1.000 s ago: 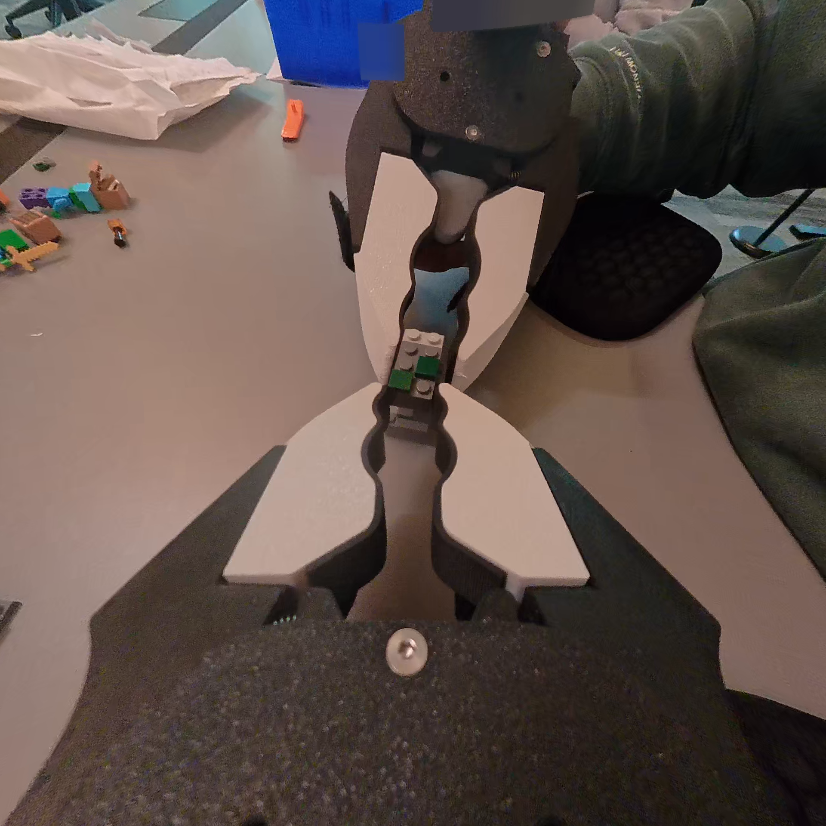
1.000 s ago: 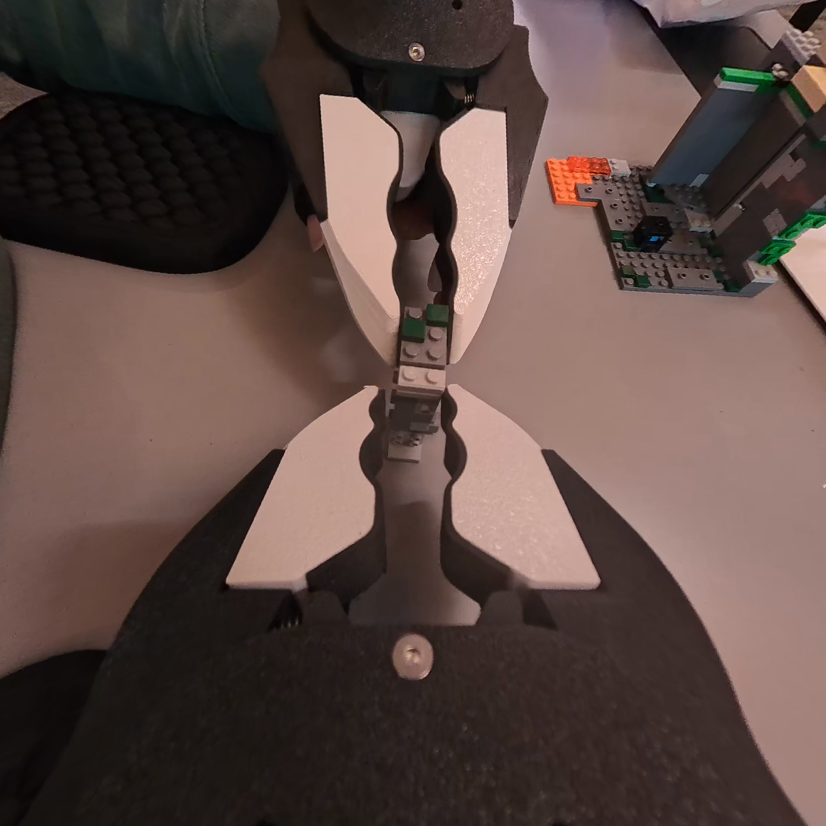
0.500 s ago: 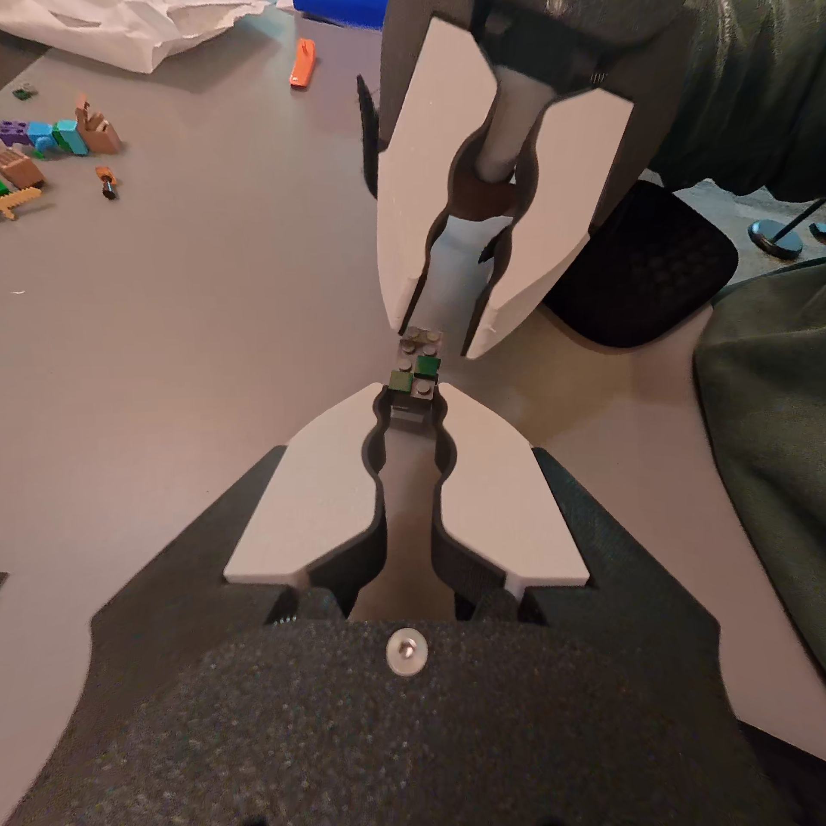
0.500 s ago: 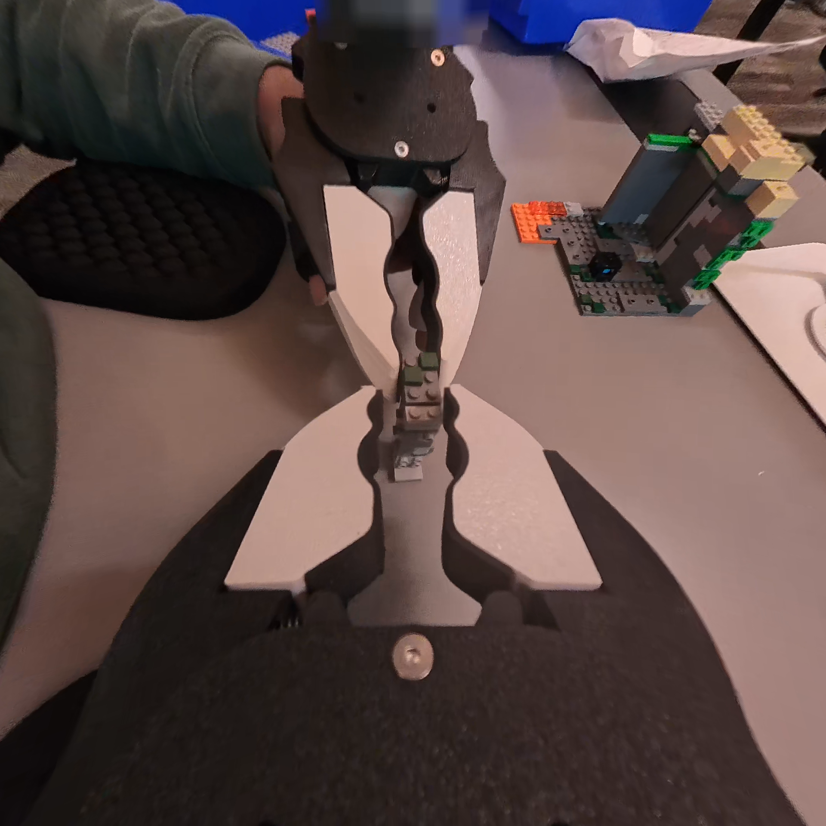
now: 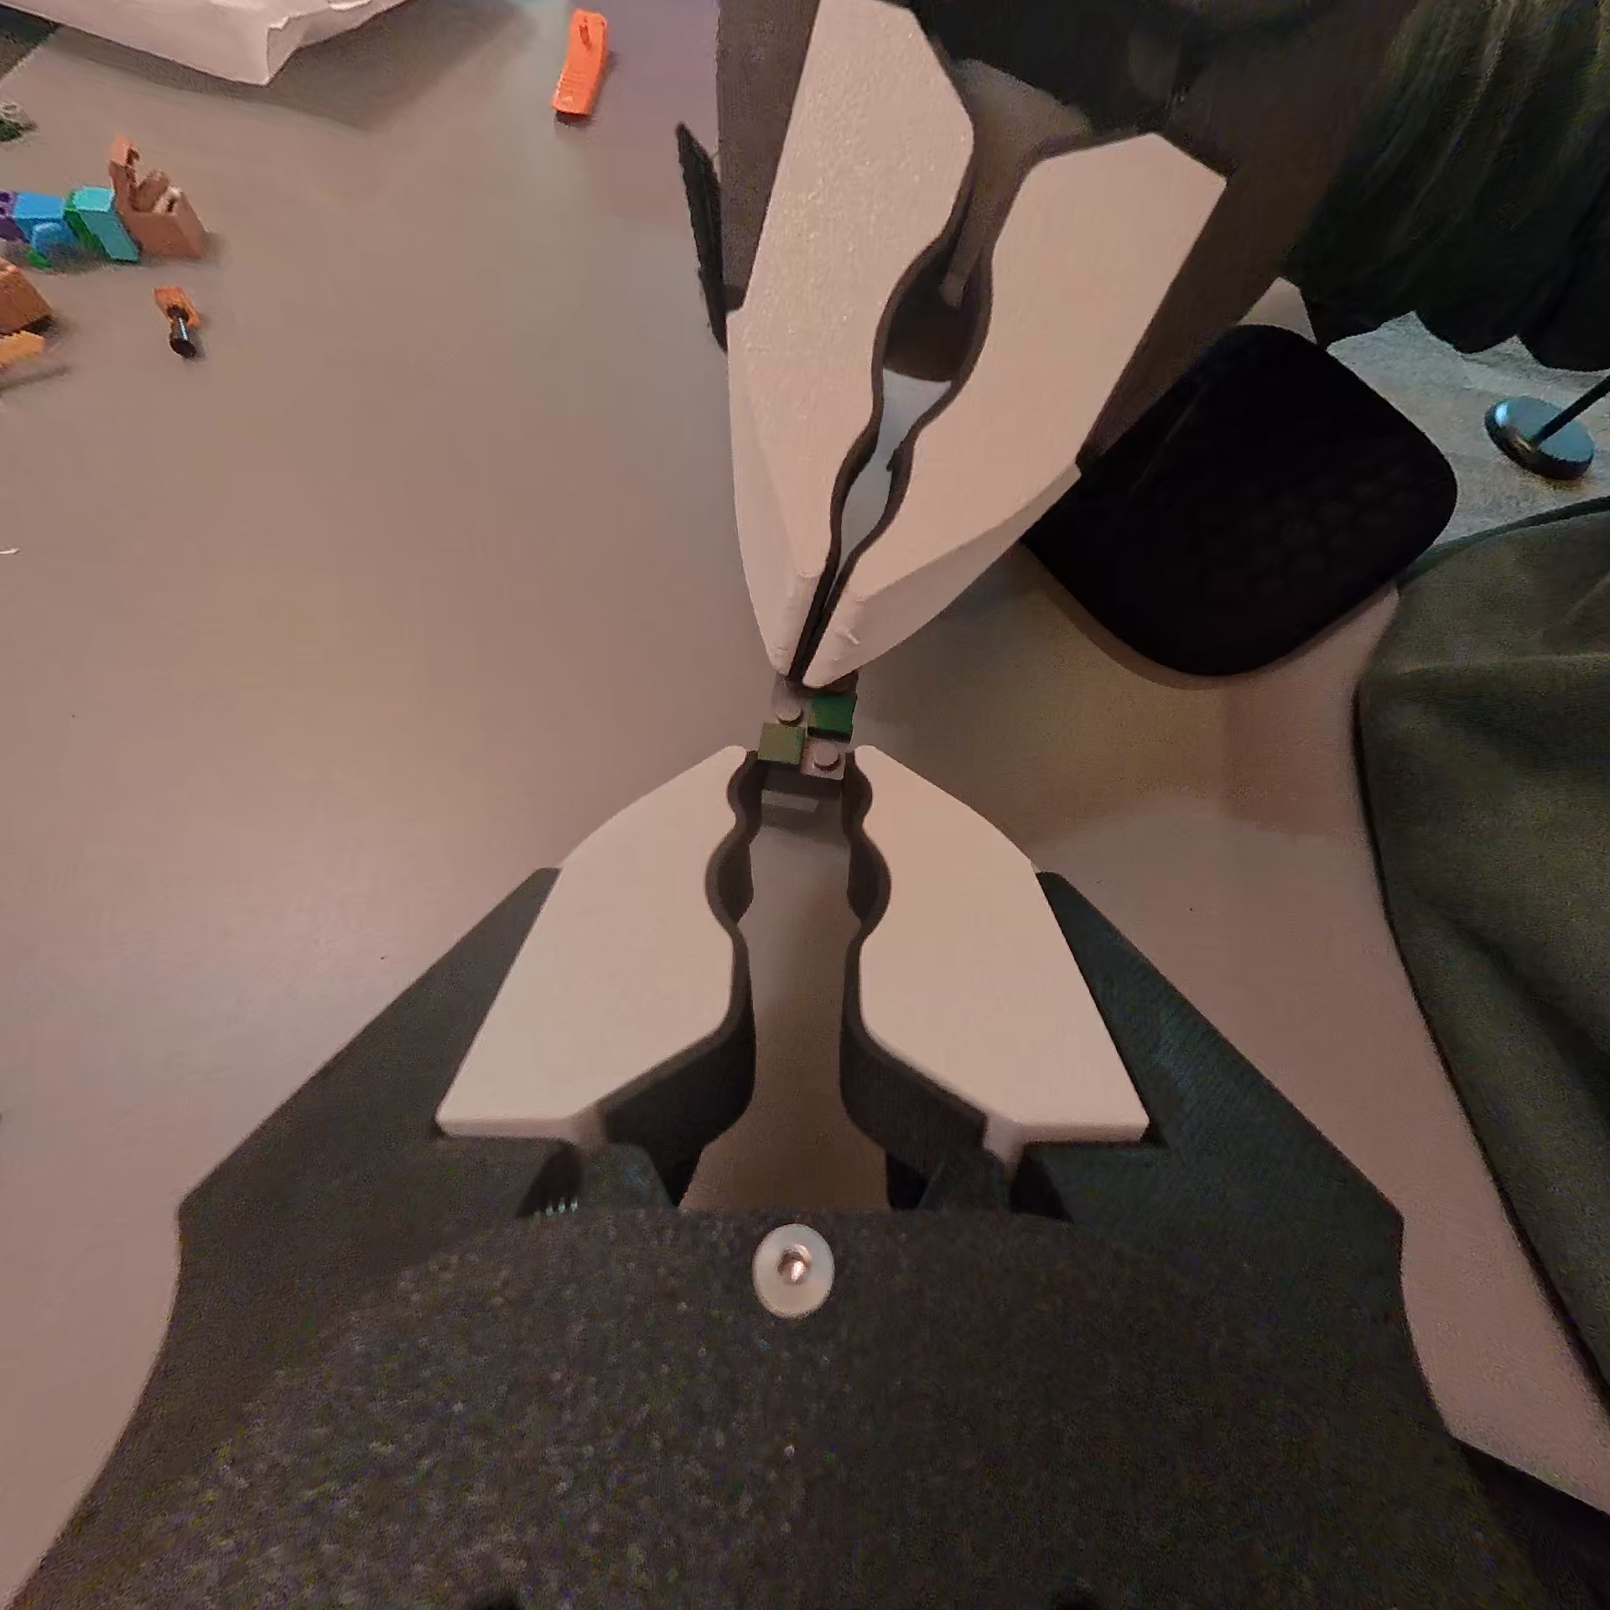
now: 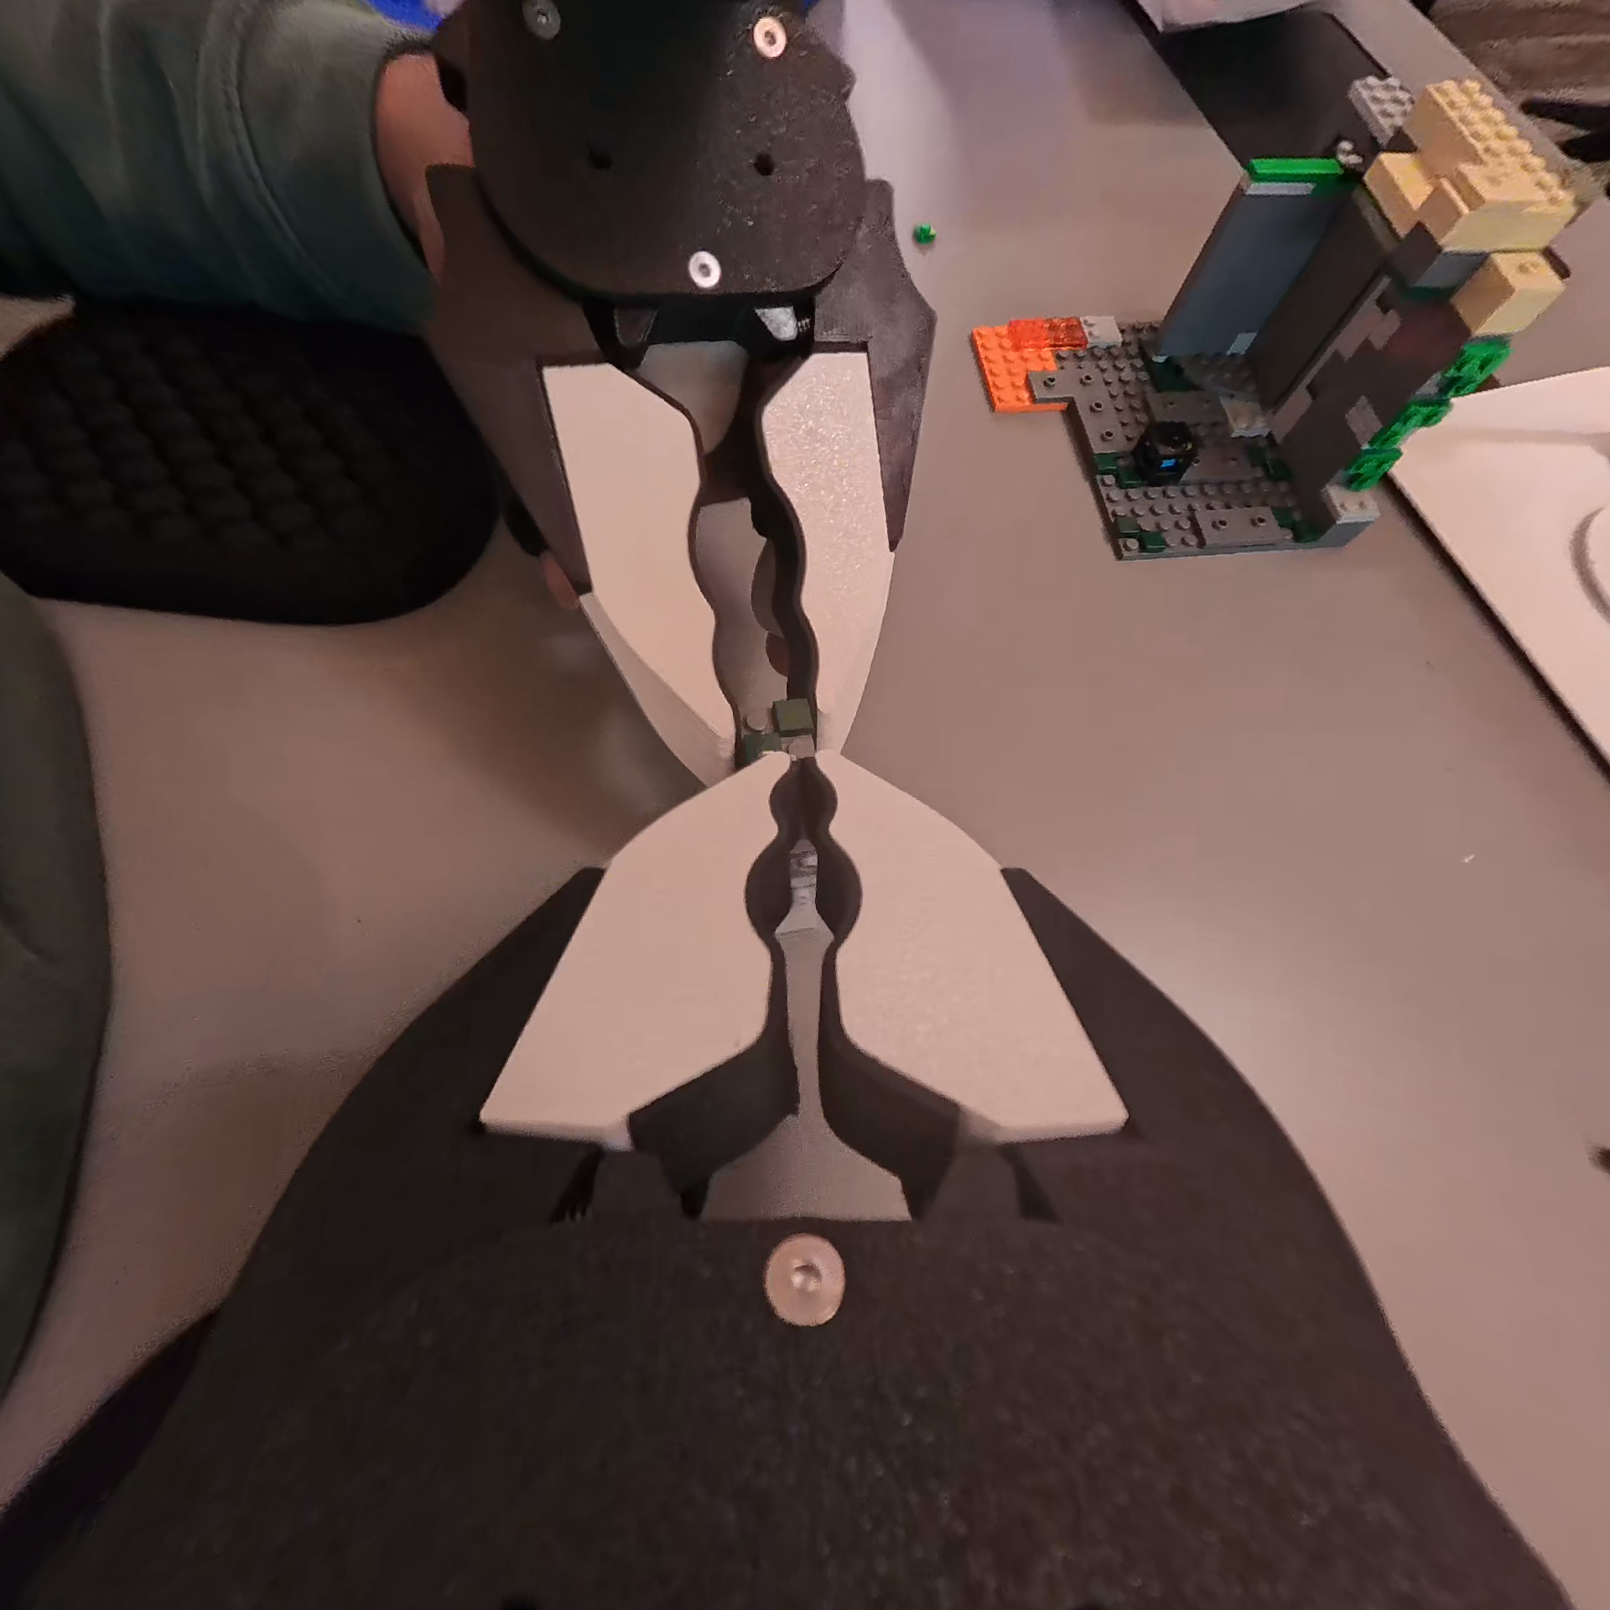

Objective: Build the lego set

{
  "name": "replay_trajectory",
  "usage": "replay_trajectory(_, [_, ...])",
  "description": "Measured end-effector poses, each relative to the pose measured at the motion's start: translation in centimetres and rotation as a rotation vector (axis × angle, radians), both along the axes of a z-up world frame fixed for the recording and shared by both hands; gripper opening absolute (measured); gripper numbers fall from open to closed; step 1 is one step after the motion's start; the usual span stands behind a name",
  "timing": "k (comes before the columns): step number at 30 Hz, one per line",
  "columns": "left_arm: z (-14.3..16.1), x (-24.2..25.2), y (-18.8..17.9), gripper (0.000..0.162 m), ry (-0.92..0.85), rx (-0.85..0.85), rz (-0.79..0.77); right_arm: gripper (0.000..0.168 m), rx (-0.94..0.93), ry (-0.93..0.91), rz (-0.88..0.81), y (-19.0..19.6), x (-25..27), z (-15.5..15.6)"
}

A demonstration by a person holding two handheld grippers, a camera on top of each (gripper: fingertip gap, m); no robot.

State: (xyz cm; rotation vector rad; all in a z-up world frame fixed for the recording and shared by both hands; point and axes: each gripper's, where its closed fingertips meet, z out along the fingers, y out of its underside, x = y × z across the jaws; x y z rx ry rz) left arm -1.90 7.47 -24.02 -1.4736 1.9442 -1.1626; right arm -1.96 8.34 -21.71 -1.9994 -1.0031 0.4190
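The left gripper (image 5: 801,767) is holding a small grey-and-green brick assembly (image 5: 810,733) just above the grey table (image 5: 392,610), its 2 white fingers (image 5: 627,958) narrowed onto the near end of the piece. The assembly's top is showing 2 green tiles set diagonally w/ grey studded squares between them.

The right gripper (image 5: 806,675) is coming in from the opposite side, tips pointing back toward the left one. Its jaws are pinched almost fully together (only a thin dark slit is showing betw. them), and the tips are touching the far edge of the assembly; whether they're actually gripping a plate edge I can't tell. In the right wrist view the same gripper (image 6: 797,767) is showing its tips closed right against the assembly (image 6: 775,736), w/ the left gripper (image 6: 775,732) opposite, held by a hand (image 6: 418,174) in a green sleeve (image 6: 192,148).

On the right side of the table a partly built model (image 6: 1307,366) is standing: grey baseplate w/ an orange corner, a tall grey-blue tower, tan bricks on top, green bits on the side. A white sheet (image 6: 1533,523) is lying just beside it.

On the left side, well apart, loose coloured bricks (image 5: 96,231) are lying in a cluster, w/ an orange brick separator (image 5: 582,63) and a crumpled white bag (image 5: 218,26) farther back. A black chair seat (image 5: 1254,505) is sitting past the table edge.
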Motion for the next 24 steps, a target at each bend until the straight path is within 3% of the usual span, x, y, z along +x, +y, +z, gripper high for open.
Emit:
replay_trajectory(11, [-0.15, -0.04, -0.05, 0.017, 0.029, 0.059, 0.021, 0.0, 0.102, -0.155, 0.02, -0.23, 0.01, -0.12])
replay_trajectory(21, [-0.19, -0.09, -0.09, 0.017, 0.052, 0.086, 0.026, 0.0, 0.087, -0.09, -0.003, -0.28, -0.03, -0.11])
replay_trajectory(24, [0.02, -0.09, -0.26, 0.017, 0.037, 0.073, 0.016, 0.0, 0.066, 0.019, -0.017, -0.15, -0.01, 0.41])
